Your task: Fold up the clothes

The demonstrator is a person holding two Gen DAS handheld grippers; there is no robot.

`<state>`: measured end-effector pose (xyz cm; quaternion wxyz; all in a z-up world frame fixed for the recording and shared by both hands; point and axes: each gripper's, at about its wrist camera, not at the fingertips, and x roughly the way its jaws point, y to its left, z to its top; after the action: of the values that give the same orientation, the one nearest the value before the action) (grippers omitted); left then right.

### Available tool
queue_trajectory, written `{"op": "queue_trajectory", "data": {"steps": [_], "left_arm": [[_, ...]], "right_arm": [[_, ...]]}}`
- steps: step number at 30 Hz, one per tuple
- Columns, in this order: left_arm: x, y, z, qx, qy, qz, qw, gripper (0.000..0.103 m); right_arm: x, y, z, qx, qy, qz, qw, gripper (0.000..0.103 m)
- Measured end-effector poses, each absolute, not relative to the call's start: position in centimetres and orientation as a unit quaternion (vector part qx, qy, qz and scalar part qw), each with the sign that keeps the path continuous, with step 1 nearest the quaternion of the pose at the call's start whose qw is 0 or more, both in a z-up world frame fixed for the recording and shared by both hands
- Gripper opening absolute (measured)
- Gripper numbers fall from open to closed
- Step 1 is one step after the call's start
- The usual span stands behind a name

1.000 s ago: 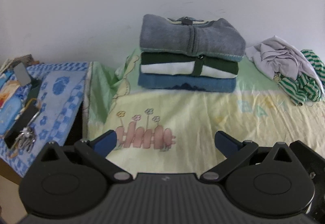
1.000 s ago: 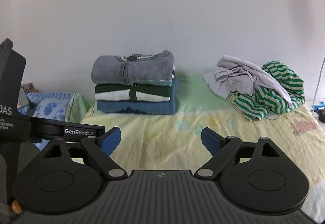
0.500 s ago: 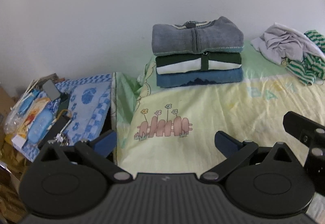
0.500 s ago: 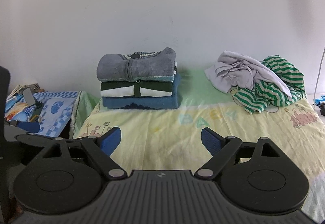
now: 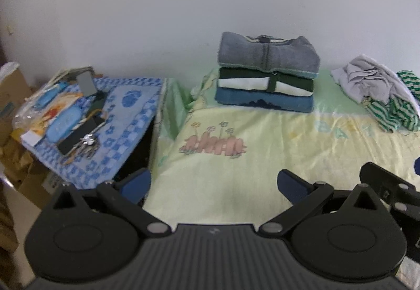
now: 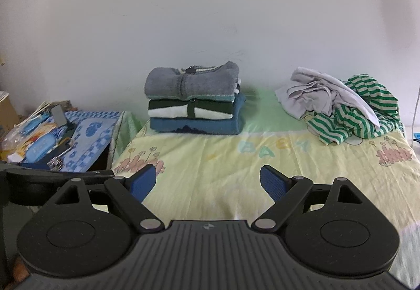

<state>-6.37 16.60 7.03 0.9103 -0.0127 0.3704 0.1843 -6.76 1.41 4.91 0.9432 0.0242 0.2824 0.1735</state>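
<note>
A stack of three folded garments (image 5: pixel 266 74) (image 6: pixel 194 98) stands at the back of the bed by the wall: grey on top, green-and-white in the middle, blue at the bottom. To its right lies a crumpled heap, a pale grey garment (image 5: pixel 367 77) (image 6: pixel 317 94) over a green-striped one (image 5: pixel 393 111) (image 6: pixel 367 111). My left gripper (image 5: pixel 214 183) hangs open over the bed's near left part with nothing between its fingers. My right gripper (image 6: pixel 208 181) is open too, above the near middle of the sheet, well short of the clothes.
The bed has a yellow-green cartoon sheet (image 5: pixel 262 171) (image 6: pixel 236 171). Left of it a low table with a blue patterned cloth (image 5: pixel 123 122) (image 6: pixel 89 135) carries a phone, keys, cases and packets. Cardboard boxes (image 5: pixel 10 95) stand further left. A white wall runs behind.
Both grippers have drawn back from the bed and stayed open; the folded stack looks smaller and further off. The left view has swung left, showing more of the side table.
</note>
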Motion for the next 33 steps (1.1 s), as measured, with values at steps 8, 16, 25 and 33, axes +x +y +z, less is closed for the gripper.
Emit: {"op": "queue_trajectory", "data": {"steps": [8, 16, 25, 33], "left_arm": [[-8.1, 18.0, 7.3, -0.063, 0.368, 0.158, 0.914, 0.103], [-8.6, 18.5, 8.0, -0.013, 0.344, 0.142, 0.928, 0.102], [-6.8, 21.0, 6.7, -0.029, 0.378, 0.101, 0.92, 0.102], [-6.2, 22.1, 5.8, -0.024, 0.389, 0.095, 0.916, 0.102]], "right_arm": [[-7.9, 1.9, 5.0, 0.033, 0.322, 0.161, 0.932, 0.09], [-8.6, 3.3, 6.3, 0.047, 0.338, 0.095, 0.935, 0.09], [-7.1, 5.5, 5.2, 0.008, 0.338, 0.051, 0.94, 0.09], [-6.6, 6.4, 5.1, 0.022, 0.362, 0.051, 0.93, 0.09]]}}
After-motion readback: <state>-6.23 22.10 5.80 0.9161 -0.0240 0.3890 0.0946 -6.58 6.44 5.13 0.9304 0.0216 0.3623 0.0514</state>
